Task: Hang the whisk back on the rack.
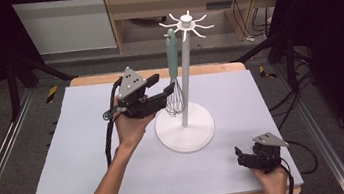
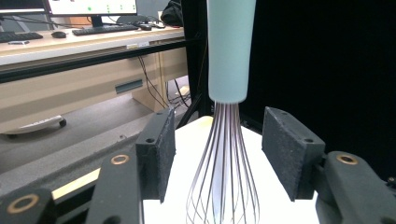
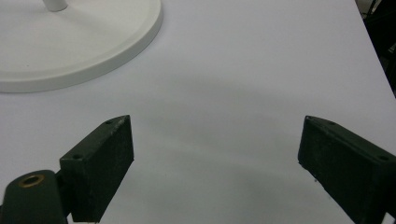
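Note:
A whisk (image 1: 172, 56) with a pale green handle and wire head hangs upright from a hook of the white stand (image 1: 186, 82), beside its pole and above its round base (image 1: 185, 130). My left gripper (image 1: 164, 90) is level with the wire head, from the left. In the left gripper view its jaws stand on either side of the whisk (image 2: 231, 46), and both pads (image 2: 161, 149) are clear of the wires, so the left gripper (image 2: 217, 128) is open. My right gripper (image 1: 241, 156) rests near the front right corner, open and holding nothing. The right gripper (image 3: 215, 140) faces bare mat with the stand base (image 3: 70, 42) beyond.
A pale mat (image 1: 92, 158) covers the wooden table (image 1: 156, 73). The stand's top has several more hooks (image 1: 201, 26), all bare. Black cables trail from both grippers. A desk (image 2: 70, 42) with keyboards stands beyond the table.

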`<state>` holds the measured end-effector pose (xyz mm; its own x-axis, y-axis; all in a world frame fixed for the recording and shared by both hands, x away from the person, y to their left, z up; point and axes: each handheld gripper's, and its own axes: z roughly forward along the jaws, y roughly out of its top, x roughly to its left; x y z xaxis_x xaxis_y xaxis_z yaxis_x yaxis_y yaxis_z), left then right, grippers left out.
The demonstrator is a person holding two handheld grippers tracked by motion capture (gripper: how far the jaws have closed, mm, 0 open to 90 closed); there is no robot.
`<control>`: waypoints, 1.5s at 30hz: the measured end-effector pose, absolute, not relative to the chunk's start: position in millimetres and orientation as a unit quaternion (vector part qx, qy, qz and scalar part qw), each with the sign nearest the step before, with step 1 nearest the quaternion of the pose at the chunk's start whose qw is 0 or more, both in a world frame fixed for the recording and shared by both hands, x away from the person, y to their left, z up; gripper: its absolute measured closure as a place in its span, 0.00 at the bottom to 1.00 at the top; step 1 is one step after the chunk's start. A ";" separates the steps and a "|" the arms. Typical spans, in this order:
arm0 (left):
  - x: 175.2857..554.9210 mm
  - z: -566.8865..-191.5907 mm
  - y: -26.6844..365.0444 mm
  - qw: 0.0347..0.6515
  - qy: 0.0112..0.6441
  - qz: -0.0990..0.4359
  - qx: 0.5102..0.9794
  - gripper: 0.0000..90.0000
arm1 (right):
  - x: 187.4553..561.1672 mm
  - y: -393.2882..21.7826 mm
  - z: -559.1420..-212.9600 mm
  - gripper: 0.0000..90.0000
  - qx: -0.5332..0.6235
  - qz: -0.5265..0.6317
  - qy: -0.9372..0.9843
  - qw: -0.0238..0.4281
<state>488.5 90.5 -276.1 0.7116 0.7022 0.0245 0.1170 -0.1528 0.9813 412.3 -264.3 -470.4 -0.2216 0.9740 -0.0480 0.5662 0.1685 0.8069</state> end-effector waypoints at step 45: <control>462.8 -382.4 174.6 0.538 0.356 0.232 0.728 0.43 | 412.0 -264.2 -471.5 0.12 0.550 0.340 0.702 0.300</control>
